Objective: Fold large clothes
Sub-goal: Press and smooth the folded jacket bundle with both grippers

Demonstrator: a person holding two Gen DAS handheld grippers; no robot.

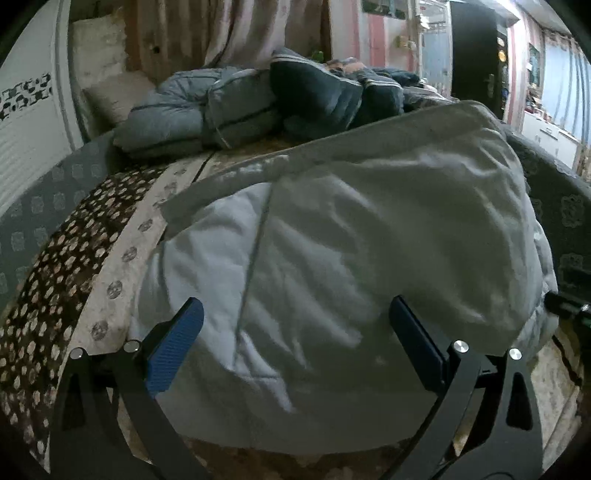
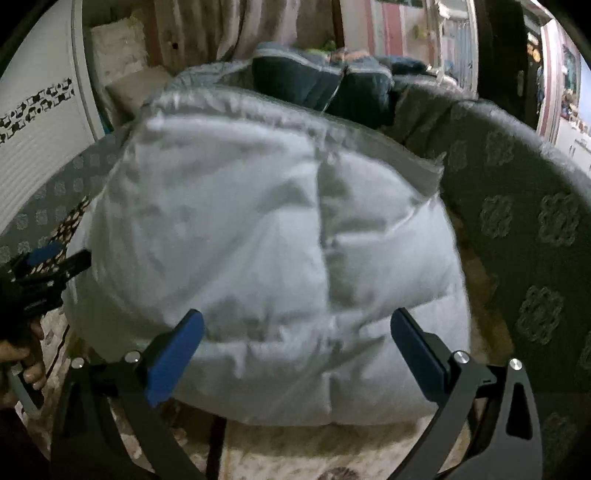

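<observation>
The left hand-held gripper (image 1: 295, 325) is seen with its blue-padded fingers (image 1: 177, 343) spread wide, and nothing is gripped between them; the pale padded garment (image 1: 351, 240) is framed in the gap. The right hand-held gripper (image 2: 295, 328) is likewise held fully apart, with no cloth pinched, its tips set over the near edge of the same garment (image 2: 258, 258). In the right wrist view the left gripper is glimpsed at the left border, held by a hand (image 2: 26, 354).

The garment is laid in a puffy, folded bundle on the bed (image 1: 122, 258), over a light patterned cover bordered by a dark spotted band (image 1: 55, 295). A stitched seam is seen running down its upper face, and a flat hem is turned along its far edge. A grey patterned cloth (image 2: 517, 221) is spread just beside it on the right.

Farther back on the bed, a pile of grey and dark blue padded clothes (image 1: 258, 103) is heaped, well apart from the pale garment. Behind it a curtain (image 1: 229, 33) is hung, and a dark door (image 1: 476, 55) is seen at the right.
</observation>
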